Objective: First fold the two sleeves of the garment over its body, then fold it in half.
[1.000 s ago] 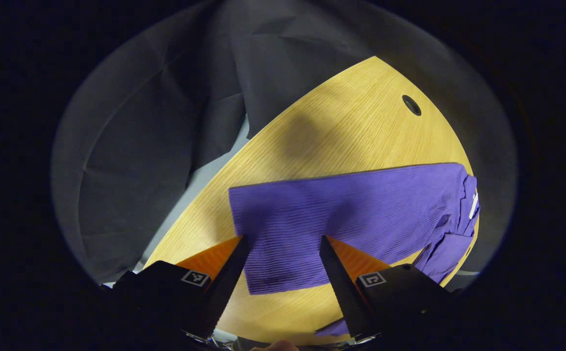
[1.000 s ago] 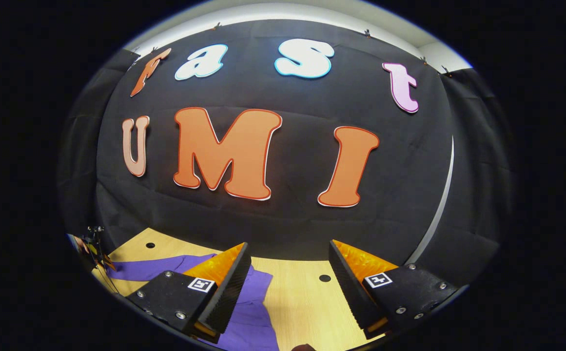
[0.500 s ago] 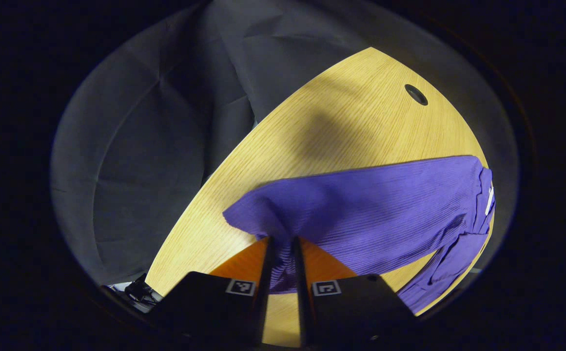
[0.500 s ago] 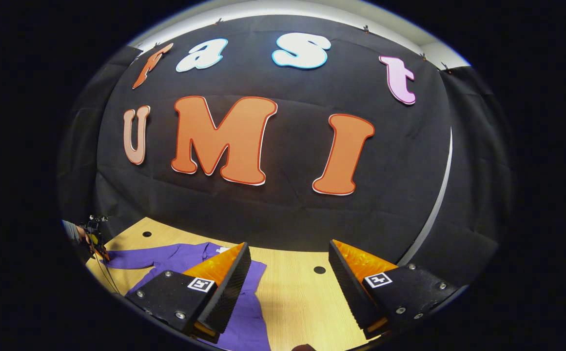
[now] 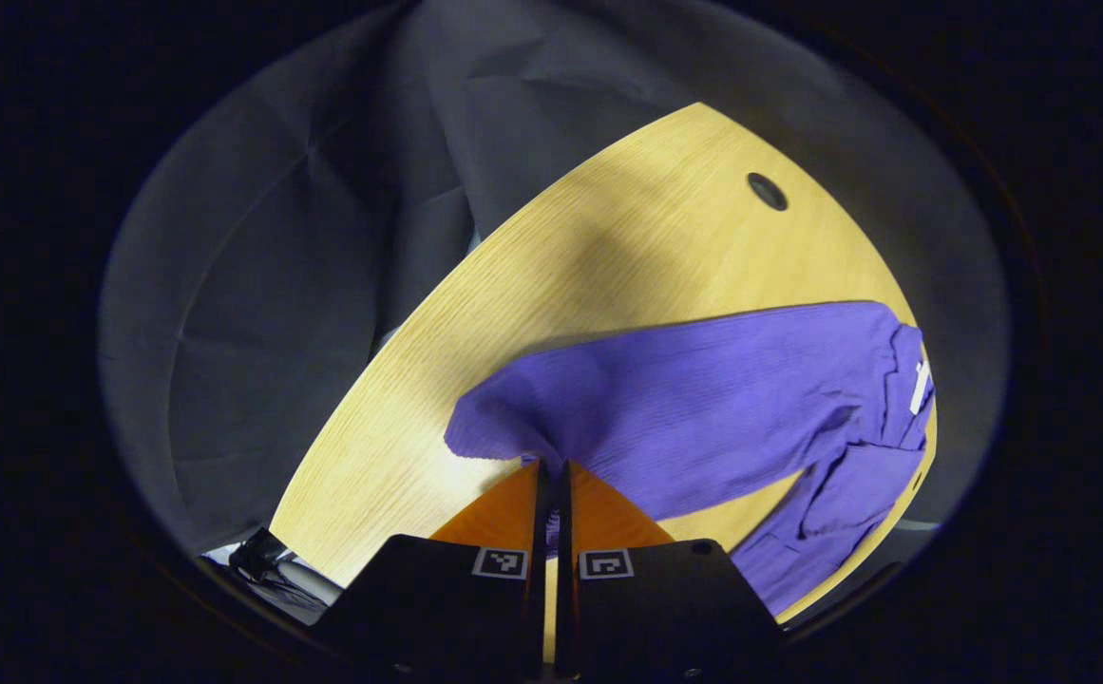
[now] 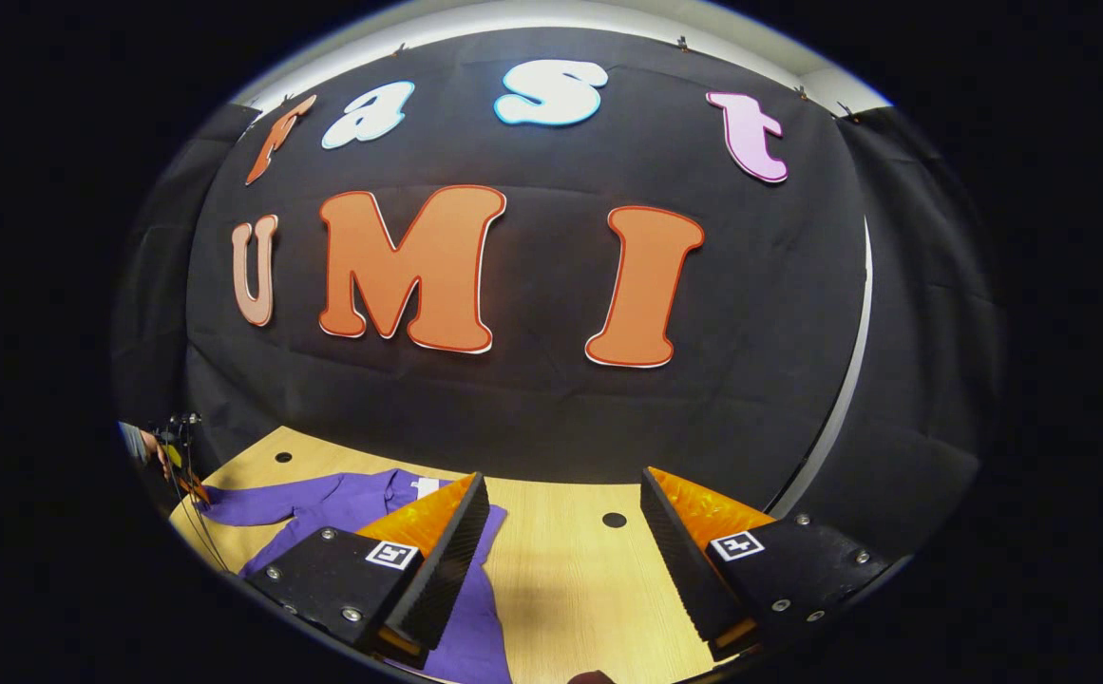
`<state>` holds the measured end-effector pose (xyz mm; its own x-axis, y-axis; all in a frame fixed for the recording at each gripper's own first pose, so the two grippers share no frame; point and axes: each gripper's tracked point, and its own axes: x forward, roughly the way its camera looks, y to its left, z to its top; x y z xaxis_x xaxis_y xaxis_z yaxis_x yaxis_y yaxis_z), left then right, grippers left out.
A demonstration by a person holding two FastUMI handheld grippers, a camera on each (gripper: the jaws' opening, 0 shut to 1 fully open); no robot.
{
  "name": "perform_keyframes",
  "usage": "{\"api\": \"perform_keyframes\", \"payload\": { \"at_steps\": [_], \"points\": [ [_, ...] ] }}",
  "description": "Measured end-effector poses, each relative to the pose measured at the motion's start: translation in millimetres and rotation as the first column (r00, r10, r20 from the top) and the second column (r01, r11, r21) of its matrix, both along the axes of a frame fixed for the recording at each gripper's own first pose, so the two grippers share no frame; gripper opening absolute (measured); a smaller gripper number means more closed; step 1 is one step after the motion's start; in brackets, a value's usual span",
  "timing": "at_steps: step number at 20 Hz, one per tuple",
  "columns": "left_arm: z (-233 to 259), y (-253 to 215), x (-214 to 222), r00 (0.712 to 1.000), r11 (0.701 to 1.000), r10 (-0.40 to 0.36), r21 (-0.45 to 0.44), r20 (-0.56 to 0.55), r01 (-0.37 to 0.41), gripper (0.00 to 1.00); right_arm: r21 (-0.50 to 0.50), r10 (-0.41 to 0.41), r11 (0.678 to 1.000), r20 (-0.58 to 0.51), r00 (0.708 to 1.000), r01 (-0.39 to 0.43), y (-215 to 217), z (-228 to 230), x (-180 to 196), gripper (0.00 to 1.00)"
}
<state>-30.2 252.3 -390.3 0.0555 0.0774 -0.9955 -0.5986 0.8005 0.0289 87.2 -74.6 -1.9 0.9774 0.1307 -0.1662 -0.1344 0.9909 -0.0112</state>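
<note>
Sleeve (image 5: 513, 418) of the purple garment (image 5: 722, 399) sits clamped in the left gripper (image 5: 551, 470) at 6 o'clock on the bench (image 5: 627, 237); right gripper (image 6: 561, 532) hangs apart, holding nothing.

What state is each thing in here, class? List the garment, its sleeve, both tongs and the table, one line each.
Left tongs: shut on the sleeve end.
Right tongs: open, holding nothing, above the table.
Sleeve: stretched out, its end bunched and lifted by the left tongs, not yet folded over.
Purple garment: spread on the table, unfolded.
Wooden table: bears the garment.
</note>
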Motion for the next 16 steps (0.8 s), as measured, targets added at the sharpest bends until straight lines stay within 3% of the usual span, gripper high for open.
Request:
{"api": "perform_keyframes", "payload": {
  "at_steps": [6,9,10,12,13,16],
  "points": [
    [62,-42,45,0.981,0.985,-0.170,0.038,0.090,0.167,0.05,0.017,0.033,0.999,0.023,0.999,-0.034,1,2,12,1.00],
    [93,-66,63,0.964,0.972,-0.233,0.044,0.128,0.229,0.05,0.025,0.040,0.999,0.019,0.999,-0.041,0,-3,16,0.96],
    [102,-73,69,0.957,0.966,-0.258,0.048,0.136,0.254,0.05,0.026,0.044,0.999,0.017,0.999,-0.045,0,-5,16,1.00],
    [118,-91,82,0.938,0.950,-0.312,0.057,0.148,0.307,0.05,0.024,0.045,0.999,0.013,0.999,-0.046,-3,-11,18,0.95],
    [126,-104,89,0.927,0.939,-0.343,0.064,0.153,0.337,0.05,0.024,0.048,0.999,0.009,0.999,-0.048,-3,-14,18,1.00],
    [144,-148,117,0.885,0.901,-0.435,0.083,0.169,0.427,0.05,0.030,0.056,0.998,0.003,0.998,-0.056,-6,-19,17,0.96]
  ]
}}
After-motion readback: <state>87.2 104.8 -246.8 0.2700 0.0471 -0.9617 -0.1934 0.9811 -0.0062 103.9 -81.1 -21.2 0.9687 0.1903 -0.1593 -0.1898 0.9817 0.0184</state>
